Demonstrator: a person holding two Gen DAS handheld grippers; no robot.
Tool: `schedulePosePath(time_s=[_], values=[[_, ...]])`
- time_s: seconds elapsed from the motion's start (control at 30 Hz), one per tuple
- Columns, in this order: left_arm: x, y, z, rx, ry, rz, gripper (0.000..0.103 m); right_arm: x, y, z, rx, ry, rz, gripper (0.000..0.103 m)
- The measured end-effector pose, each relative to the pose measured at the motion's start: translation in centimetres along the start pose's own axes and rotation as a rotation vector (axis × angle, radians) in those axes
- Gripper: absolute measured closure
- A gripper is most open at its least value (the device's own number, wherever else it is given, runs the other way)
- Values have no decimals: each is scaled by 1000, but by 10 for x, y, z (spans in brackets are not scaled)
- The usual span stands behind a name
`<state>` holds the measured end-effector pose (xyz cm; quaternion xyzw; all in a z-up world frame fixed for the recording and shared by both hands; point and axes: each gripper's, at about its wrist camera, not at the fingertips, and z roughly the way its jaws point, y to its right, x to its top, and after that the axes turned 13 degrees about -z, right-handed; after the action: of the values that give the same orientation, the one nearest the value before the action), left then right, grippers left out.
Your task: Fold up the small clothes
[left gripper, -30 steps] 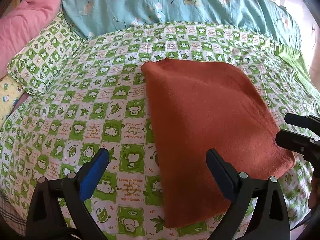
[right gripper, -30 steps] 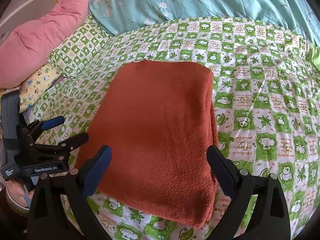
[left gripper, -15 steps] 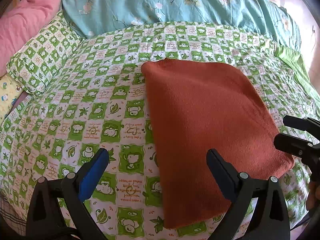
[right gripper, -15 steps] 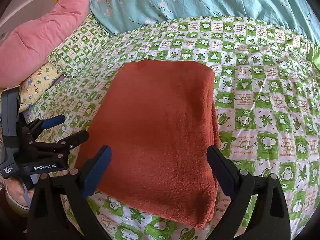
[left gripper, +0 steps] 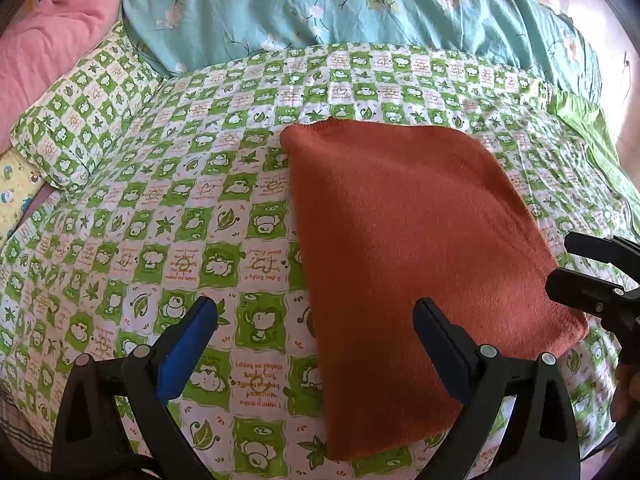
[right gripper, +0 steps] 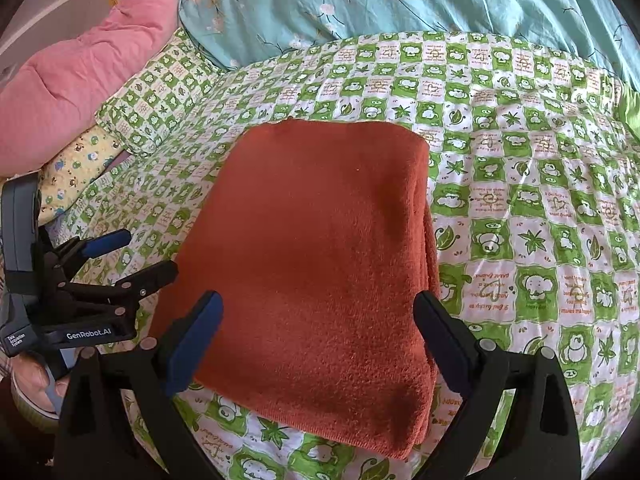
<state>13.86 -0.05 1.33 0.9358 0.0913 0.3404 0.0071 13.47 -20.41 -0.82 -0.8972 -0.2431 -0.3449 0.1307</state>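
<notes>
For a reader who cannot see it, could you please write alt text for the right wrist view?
A folded rust-orange cloth lies flat on a green-and-white checked bedsheet. The open right gripper hovers over its near edge; the open left gripper waits at its left.

left tool [left gripper: 316, 322]: jaws spread, nothing held | right tool [right gripper: 318, 316]: jaws spread, nothing held

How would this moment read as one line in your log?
stage: fold looks finished | orange cloth: folded, flat on green checked bedspread | left gripper: open, empty | right gripper: open, empty
</notes>
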Motion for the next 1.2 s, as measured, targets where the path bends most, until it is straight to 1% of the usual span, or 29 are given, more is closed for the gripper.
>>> schedulePosePath(time_s=[0.47, 1.2], values=[[3, 1, 1, -13, -4, -4, 4, 1, 0, 1, 1, 0, 4, 7], [4, 3, 2, -14, -5, -3, 4, 1, 0, 1, -1, 1, 6, 7]])
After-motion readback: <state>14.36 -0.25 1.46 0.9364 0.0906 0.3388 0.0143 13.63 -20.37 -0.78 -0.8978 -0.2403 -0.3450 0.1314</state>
